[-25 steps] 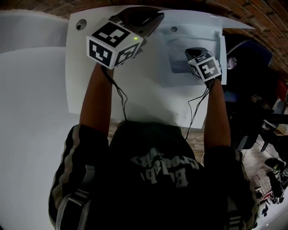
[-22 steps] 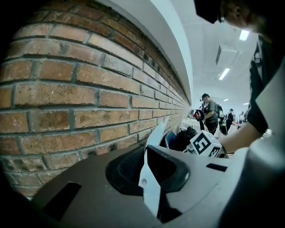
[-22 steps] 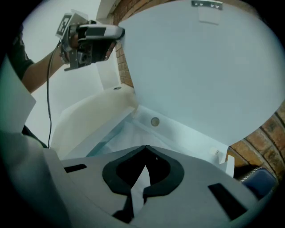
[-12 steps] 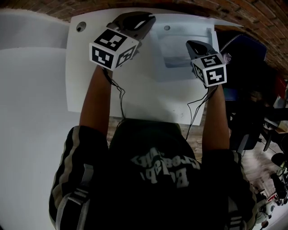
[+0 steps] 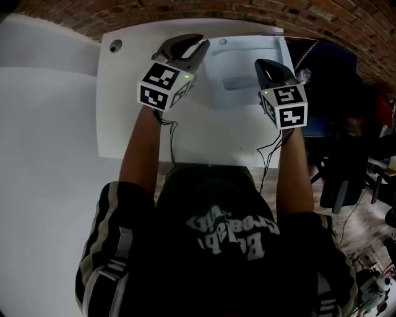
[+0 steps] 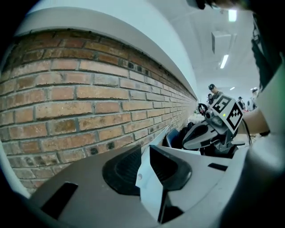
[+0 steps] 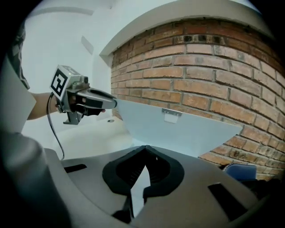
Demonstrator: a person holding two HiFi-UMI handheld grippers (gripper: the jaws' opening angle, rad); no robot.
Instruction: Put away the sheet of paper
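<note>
L claw [image 5: 197, 48]: jaws opening, w/ the sheet of paper [image 5: 238, 68] standing edge-on between them. A gap shows betw. one pad and the sheet; the sheet lies close by the other pad, so no firm pinch seen.

R claw [image 5: 266, 67]: jaws together, clamped on a thin white edge of the same sheet.

The sheet spans from one claw to the other, L claw at one end, R claw at the other. Ahead of the R claw it curves up off the desk [image 5: 130, 117] twd the brick wall [image 5: 124, 15]. A small metal clip [image 7: 171, 114] sits on the sheet's top edge, ahead of and above the R claw.

The white desk lies below both claws, w/ a round hole [image 5: 115, 45] well to the left of the L claw. The brick wall is just beyond both claw tips.

L claw's marker cube [image 5: 162, 85] sits behind its jaws, R claw's likewise. Cables [image 5: 170, 139] hang from behind the claws down twd the person's torso.
</note>
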